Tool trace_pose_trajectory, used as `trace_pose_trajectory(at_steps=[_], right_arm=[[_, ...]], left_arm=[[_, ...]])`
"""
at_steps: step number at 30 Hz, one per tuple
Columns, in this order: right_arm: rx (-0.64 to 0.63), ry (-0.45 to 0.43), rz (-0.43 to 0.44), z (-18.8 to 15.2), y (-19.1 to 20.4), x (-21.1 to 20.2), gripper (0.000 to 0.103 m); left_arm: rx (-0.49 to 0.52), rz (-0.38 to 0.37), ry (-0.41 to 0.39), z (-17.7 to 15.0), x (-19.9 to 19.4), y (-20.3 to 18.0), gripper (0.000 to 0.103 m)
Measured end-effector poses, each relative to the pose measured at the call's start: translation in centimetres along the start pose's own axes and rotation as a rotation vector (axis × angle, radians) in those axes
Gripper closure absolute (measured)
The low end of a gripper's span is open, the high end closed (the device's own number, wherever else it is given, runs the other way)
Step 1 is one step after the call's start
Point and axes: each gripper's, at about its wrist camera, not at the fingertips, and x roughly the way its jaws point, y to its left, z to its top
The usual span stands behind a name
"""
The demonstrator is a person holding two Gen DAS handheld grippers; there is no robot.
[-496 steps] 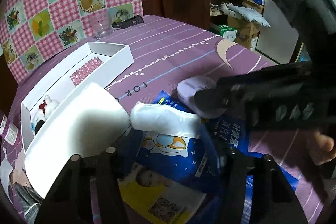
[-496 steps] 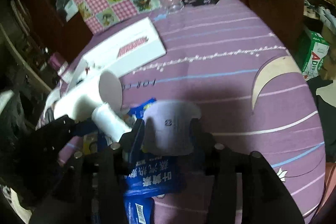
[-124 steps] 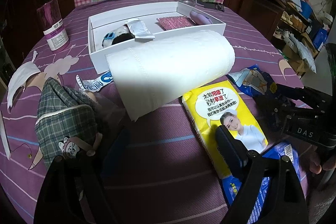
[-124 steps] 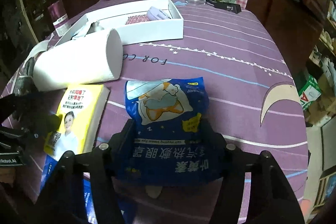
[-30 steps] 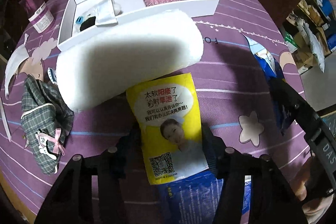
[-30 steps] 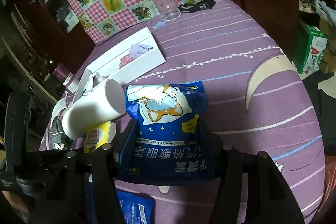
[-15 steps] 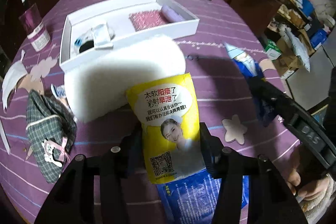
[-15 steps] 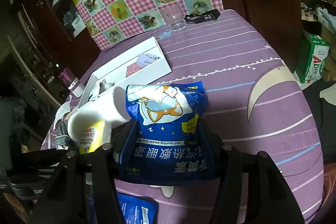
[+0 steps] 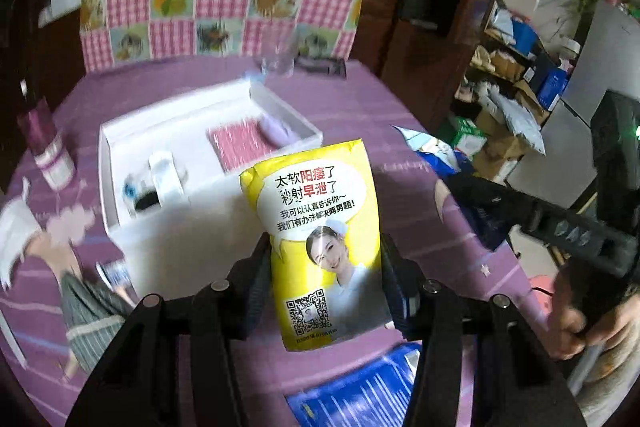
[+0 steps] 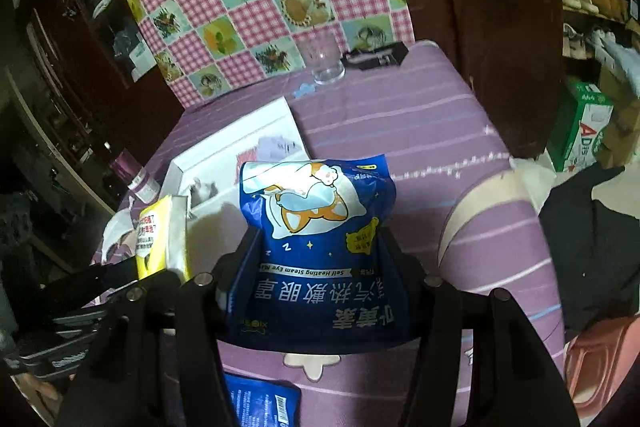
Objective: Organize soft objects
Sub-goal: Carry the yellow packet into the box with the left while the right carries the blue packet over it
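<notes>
A yellow tissue pack [image 9: 316, 227] stands upright, off the purple tablecloth, with my left gripper [image 9: 324, 255] shut on its lower half. My right gripper [image 10: 318, 251] is shut on a blue steam eye-mask pouch [image 10: 316, 227] with a corgi print, also held above the table. In the left wrist view the pouch [image 9: 436, 155] hangs at the right. In the right wrist view the yellow pack [image 10: 160, 227] shows at the left. Beyond both lies the open white box [image 9: 112, 147], holding a pink pad, a lilac item and a small plush toy.
A white paper roll [image 9: 188, 247] lies in front of the box. A plaid pouch [image 9: 88, 307] and a face mask [image 9: 16, 227] lie left, a bottle [image 9: 48, 155] behind them. Another blue packet [image 10: 260, 403] lies near me. A glass [image 10: 324, 59] stands by the checked chair back.
Both grippers have risen with their packs. The left one has tilted upward, so its view now takes in the chair back and the room behind.
</notes>
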Motion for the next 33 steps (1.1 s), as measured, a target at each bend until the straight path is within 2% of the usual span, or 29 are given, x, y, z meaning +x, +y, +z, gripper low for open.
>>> trace_pose_trajectory(at_steps=[4,8,15,16,18,21,26,29,33], right_arm=[[0.001,-0.033,0.033,2.3,0.9,-1.0,0.045],[-0.004,-0.071,0.058,5.3,2.4,-0.8,0.045],[0.041,-0.061,0.112,9.2,5.3,4.4,0.045],[0.044,-0.064,0.126,9.4,5.8,5.2,0.045],[0.048,-0.062,0.17,10.1,6.6,6.8,0.045],[0.061,-0.064,0.2,11.0,7.4,9.1,0.045],[0.055,-0.017,0.257,10.5,7.4,12.7,0.045],[0.015,0.005,0.229,9.3,7.4,14.6,0.045],[0.006,0.007,0.196,8.8,7.3,15.3,0.045]], left_arm=[[0.016,0.022,-0.07,1.2,-0.3,0.8,0.053],[-0.027,-0.016,-0.107,2.9,0.0,2.6,0.052],[-0.085,0.103,-0.236,6.0,0.8,6.7,0.052],[-0.085,0.139,-0.251,6.4,1.1,7.3,0.052],[-0.081,0.161,-0.27,6.8,1.5,8.3,0.052],[-0.116,0.151,-0.245,6.7,2.6,10.4,0.052],[-0.2,0.195,-0.209,5.9,4.5,13.6,0.052],[-0.266,0.192,-0.196,5.5,5.3,15.1,0.052],[-0.223,0.22,-0.167,4.9,5.7,14.7,0.052]])
